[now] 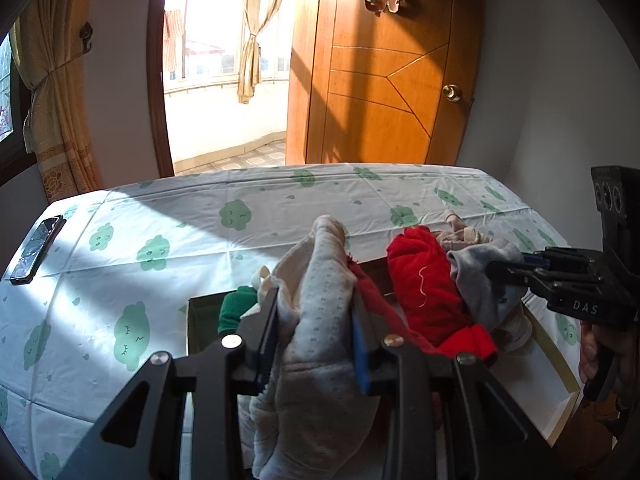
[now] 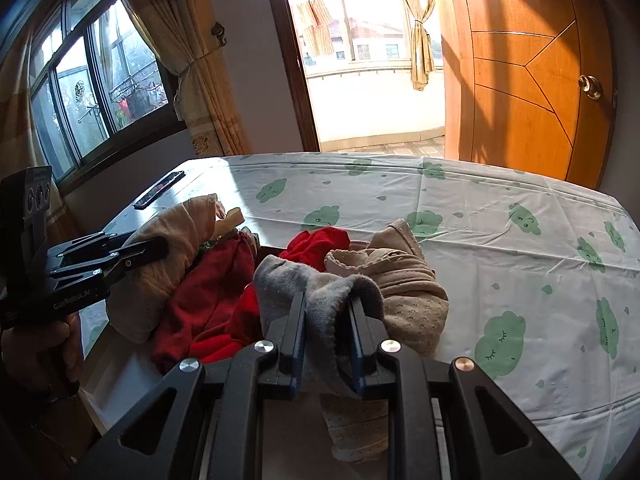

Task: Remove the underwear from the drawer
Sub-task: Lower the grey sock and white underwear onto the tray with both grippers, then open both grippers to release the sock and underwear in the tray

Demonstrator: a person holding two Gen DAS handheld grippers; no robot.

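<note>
The underwear is a heap of several pieces bunched in the drawer (image 1: 560, 384), a shallow pale box on the table (image 1: 168, 216) near its front edge. My left hand-held gripper (image 1: 316, 320) is clamped on the cream dotted garment (image 1: 316, 304), which stands raised in a thick fold above the box. My right hand-held gripper (image 2: 326, 320) is closed on the grey piece (image 2: 320, 284), pinched at a fold along its edge.

Assessment: both holds look secure. A red garment (image 1: 424, 288) and a beige patterned one (image 2: 404, 292) lie against the held pieces and may drag along. I should lift each hand clear of the drawer wall, draw the two apart, and set the pieces on the bare cloth toward the far edge.

Condition: soft, crumpled knit fabric, limp, no fold holding shape.
</note>
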